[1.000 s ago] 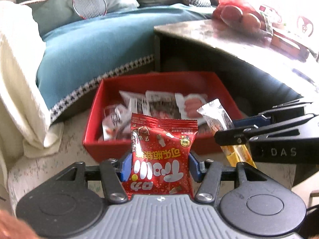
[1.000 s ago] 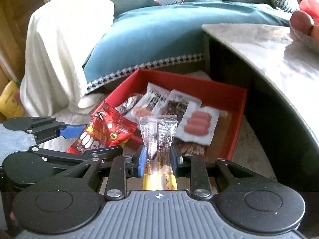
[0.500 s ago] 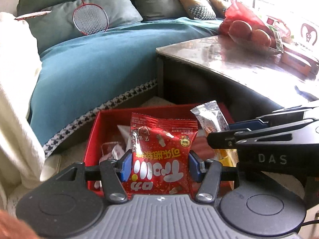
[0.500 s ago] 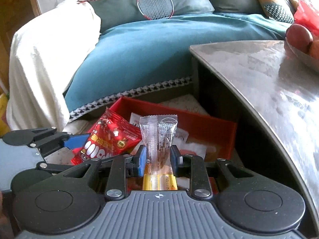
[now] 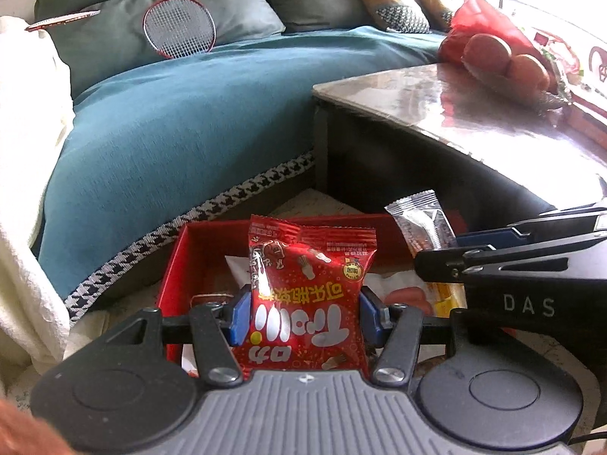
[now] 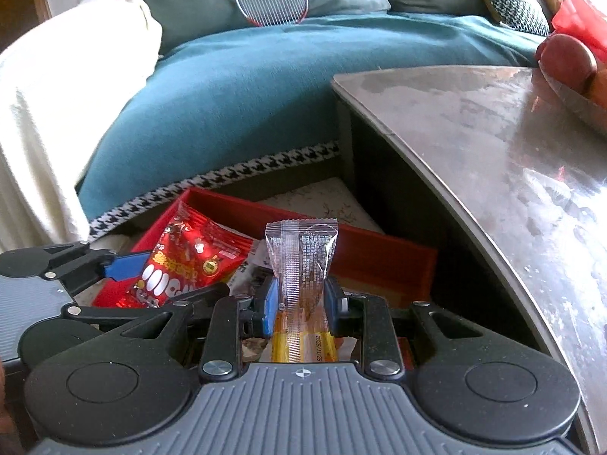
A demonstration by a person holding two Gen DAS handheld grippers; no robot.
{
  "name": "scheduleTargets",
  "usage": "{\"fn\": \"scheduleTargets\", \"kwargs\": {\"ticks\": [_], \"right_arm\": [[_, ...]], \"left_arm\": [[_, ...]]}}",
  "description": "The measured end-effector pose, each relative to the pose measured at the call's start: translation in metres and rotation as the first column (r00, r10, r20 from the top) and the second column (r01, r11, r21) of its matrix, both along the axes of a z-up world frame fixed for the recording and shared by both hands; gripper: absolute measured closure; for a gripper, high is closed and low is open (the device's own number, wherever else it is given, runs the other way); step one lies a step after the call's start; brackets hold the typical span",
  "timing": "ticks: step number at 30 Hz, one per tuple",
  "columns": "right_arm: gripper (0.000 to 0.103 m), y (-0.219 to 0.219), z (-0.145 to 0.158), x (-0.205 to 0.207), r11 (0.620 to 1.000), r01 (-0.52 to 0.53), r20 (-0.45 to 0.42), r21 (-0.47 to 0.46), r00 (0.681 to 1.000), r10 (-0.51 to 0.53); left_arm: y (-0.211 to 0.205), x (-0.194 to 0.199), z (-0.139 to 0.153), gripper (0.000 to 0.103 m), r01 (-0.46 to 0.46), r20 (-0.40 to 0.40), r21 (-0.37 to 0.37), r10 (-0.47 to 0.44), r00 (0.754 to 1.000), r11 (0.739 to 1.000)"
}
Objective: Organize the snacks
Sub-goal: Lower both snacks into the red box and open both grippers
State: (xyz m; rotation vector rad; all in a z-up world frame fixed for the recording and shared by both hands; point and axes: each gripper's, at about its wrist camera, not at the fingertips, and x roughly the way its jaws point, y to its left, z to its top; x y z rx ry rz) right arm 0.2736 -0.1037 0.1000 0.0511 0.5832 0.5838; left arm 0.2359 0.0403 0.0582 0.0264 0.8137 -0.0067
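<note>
My left gripper (image 5: 305,313) is shut on a red candy packet (image 5: 309,295) with white lettering, held upright. My right gripper (image 6: 301,299) is shut on a slim clear-and-yellow wrapped snack bar (image 6: 301,265), also upright. Each gripper shows in the other's view: the right gripper (image 5: 436,261) with its snack bar (image 5: 423,223) at the right of the left wrist view, the left gripper (image 6: 125,269) with its red packet (image 6: 189,261) at the left of the right wrist view. Below both lies a red box (image 5: 172,261) on the floor with several snack packs inside, mostly hidden.
A dark table with a glossy top (image 6: 493,144) stands to the right, carrying a fruit bowl (image 5: 504,64) and a red bag (image 6: 580,19). A teal sofa (image 5: 182,113) with cushions, a badminton racket (image 5: 178,30) and a white blanket (image 6: 57,106) lies behind the box.
Both grippers have drawn back from the red box with their packets, so the box has slid low in both views and more of the sofa and tabletop shows. Grips unchanged.
</note>
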Motion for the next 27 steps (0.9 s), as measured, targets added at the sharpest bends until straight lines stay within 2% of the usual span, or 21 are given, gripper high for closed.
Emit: {"fn": "scheduleTargets", "kwargs": {"ticks": [9,13,17,23,27], "right_arm": [[0.069,0.013,-0.016,0.022,0.999,0.008,-0.054,-0.032,0.999,-0.01],[0.061,0.015,-0.023,0.029,1.0,0.009,-0.094,-0.026,0.996,-0.011],[0.058,0.016,-0.025,0.028,0.999,0.021,-0.093,-0.037,0.995,-0.024],[0.053,0.007,-0.017,0.017,0.999,0.045,-0.072,0.0,0.996,-0.045],[0.048,0.002,-0.007,0.004,0.998,0.054,-0.041,0.015,0.998,-0.053]], "left_arm": [[0.005,0.019,-0.023,0.054,-0.029,-0.047,0.019,0.029,0.998,0.999],[0.006,0.025,-0.033,0.053,-0.037,-0.083,0.025,0.039,0.996,0.999],[0.007,0.028,-0.039,0.05,-0.044,-0.114,0.033,0.048,0.992,0.998],[0.005,0.019,-0.027,0.043,-0.051,-0.08,0.053,0.055,0.995,0.997],[0.007,0.008,-0.013,0.04,-0.071,-0.058,0.027,0.072,0.996,0.997]]}}
